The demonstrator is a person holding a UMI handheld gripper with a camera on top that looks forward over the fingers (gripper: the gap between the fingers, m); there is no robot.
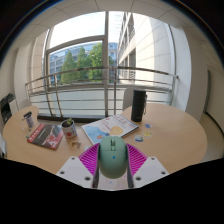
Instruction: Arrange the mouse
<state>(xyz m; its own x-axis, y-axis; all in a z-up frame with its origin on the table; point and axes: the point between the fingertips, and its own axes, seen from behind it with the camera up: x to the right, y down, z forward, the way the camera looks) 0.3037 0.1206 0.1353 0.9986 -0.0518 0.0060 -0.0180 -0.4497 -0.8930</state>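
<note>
A green computer mouse (112, 157) sits between my gripper's (112, 162) two fingers, whose pink pads (90, 158) press against both its sides. The gripper is shut on the mouse and holds it above the near part of a round wooden table (170, 125). The mouse's front points away from me, toward the middle of the table.
Beyond the fingers lie a blue-and-white magazine (108, 128), a tall black cylinder (138, 105), a mug (68, 128), a small white cup (29, 120) and a red booklet (45, 136) at the left. Small items (147, 127) lie at the right. Big windows stand behind.
</note>
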